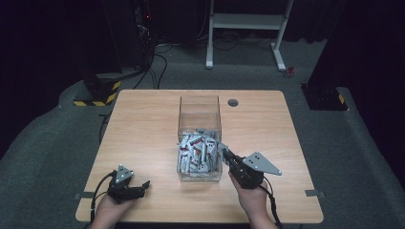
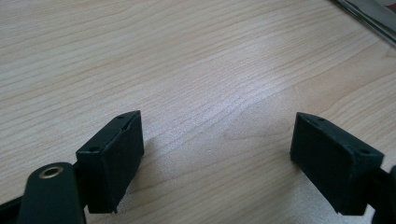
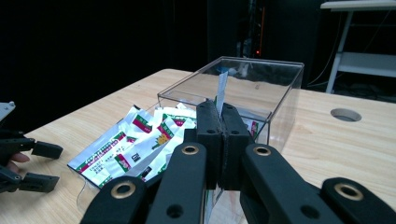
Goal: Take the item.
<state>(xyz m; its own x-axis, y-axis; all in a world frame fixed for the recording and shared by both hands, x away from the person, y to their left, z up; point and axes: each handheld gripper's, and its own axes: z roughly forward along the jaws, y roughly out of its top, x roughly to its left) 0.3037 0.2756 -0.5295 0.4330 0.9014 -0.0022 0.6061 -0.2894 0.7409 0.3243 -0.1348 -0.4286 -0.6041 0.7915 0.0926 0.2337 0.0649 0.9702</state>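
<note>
Right gripper view: right gripper [image 3: 223,122] pinches a half-hidden sachet [image 3: 221,88] edge.

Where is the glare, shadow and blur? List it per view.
High view: table bright, room beyond dark. Left gripper view: sheen on the wood, shadows under the left tongs. Right gripper view: reflections on the clear box, right tongs soft.

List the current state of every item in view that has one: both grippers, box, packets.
Left gripper: open, empty, low over the table.
Right gripper: shut on a thin packet.
Clear box: upright, lidless.
Packets: heaped in the box's near half.
</note>
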